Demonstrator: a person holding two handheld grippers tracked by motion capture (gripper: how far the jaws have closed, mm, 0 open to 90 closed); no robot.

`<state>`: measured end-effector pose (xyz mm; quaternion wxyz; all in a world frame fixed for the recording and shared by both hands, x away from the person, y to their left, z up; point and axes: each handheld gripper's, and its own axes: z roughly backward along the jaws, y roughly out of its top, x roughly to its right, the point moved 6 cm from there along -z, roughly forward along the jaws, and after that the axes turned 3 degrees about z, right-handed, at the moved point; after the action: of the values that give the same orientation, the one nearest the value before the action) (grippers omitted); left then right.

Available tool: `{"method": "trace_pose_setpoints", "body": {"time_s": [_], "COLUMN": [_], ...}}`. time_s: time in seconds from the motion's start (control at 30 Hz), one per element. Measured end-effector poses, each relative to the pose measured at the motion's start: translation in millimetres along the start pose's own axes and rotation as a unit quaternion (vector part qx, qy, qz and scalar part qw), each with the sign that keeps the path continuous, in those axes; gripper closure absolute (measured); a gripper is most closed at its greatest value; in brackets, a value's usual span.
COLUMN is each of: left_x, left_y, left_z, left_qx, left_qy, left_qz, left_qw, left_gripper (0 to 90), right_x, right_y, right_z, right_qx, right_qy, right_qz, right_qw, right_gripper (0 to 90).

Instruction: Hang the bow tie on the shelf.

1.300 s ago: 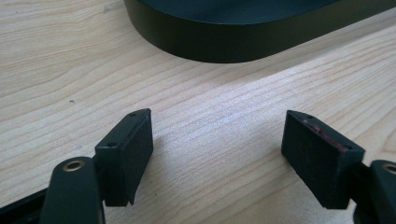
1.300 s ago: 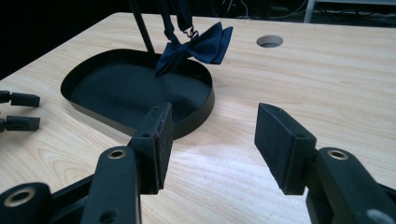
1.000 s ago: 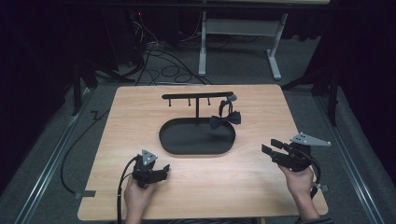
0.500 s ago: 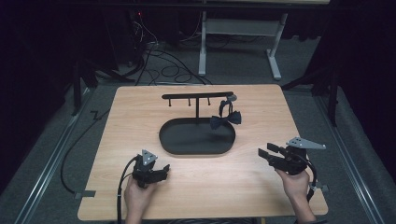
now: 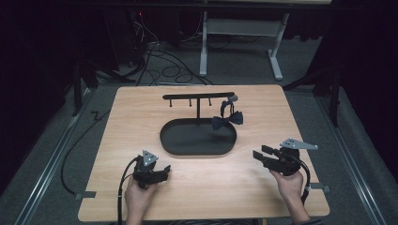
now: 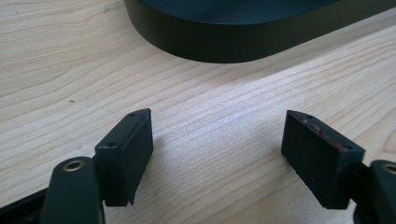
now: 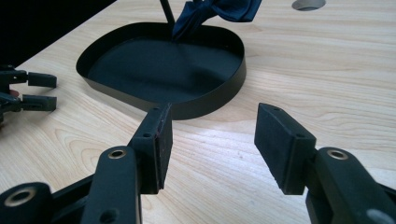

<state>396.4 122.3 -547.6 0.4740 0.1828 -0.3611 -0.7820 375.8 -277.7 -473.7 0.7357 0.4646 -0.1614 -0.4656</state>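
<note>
The dark bow tie (image 5: pixel 227 120) hanging off the stand (image 5: pixel 198 97) looks soft, light; pinch its centre knot; left tool (image 5: pixel 158 174) and right tool (image 5: pixel 261 157) both gape empty

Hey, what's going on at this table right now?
A person holds a gripper in each hand over a wooden table. The left gripper and right gripper both have open jaws holding nothing, near the front edge. Between them sits a black tray with a hanger stand, and a dark bow tie hangs from its right end.
</note>
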Motion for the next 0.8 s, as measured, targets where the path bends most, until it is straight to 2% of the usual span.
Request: {"method": "trace_pose_setpoints", "body": {"time_s": [0.53, 0.63, 0.7, 0.8], "left_x": [0.0, 0.0, 0.0, 0.0], "left_y": [0.0, 0.0, 0.0, 0.0], "left_z": [0.0, 0.0, 0.0, 0.0], "left_qx": [0.000, 0.000, 0.000, 0.000], "left_qy": [0.000, 0.000, 0.000, 0.000], "left_qz": [0.000, 0.000, 0.000, 0.000], "left_qw": [1.0000, 1.0000, 1.0000, 1.0000], "left_gripper": [25.5, 25.5, 25.4, 25.5], "right_x": [-7.0, -8.3, -9.3, -10.5], "right_y": [-8.5, -10.1, -11.5, -13.8], "right_z": [-21.9, -24.7, -28.2, -32.0], "right_qx": [-0.020, -0.026, -0.030, -0.036], "right_qy": [0.008, 0.002, -0.003, -0.005], "right_qz": [0.000, 0.005, 0.017, 0.019], "right_qw": [0.9998, 0.9997, 0.9994, 0.9992], "right_gripper": [49.5, 49.4, 49.4, 49.4]}}
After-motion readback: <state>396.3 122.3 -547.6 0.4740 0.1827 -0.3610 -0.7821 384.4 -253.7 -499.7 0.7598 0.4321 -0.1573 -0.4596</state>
